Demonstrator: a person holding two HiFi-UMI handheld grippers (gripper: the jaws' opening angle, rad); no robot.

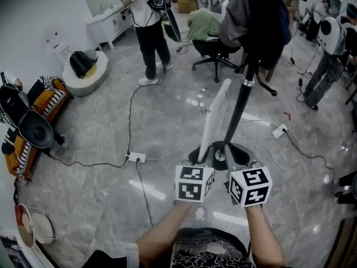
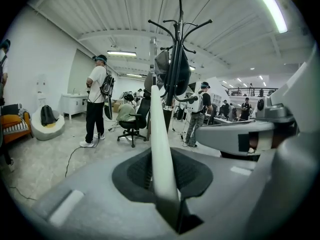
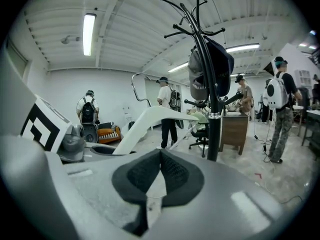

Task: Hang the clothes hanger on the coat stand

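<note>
Dark top point(image 1: 207, 249) printed with a pale swirling pattern; forearms point(image 1: 167, 230) uncovered. Left tool point(image 1: 202, 159) and right tool point(image 1: 230, 152) grey-bodied, each capped by white marker cubes point(image 1: 193, 183) bearing black squares; black ribbed pads point(image 2: 135, 176) inside.

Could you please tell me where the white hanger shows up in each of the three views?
Head view: hanger at centre, slanting upward.
Left gripper view: hanger dead centre, upright, clamped in the left claw.
Right gripper view: hanger left of centre.
Shared landmark: the coat stand, just right of the hanger in every view.
</note>
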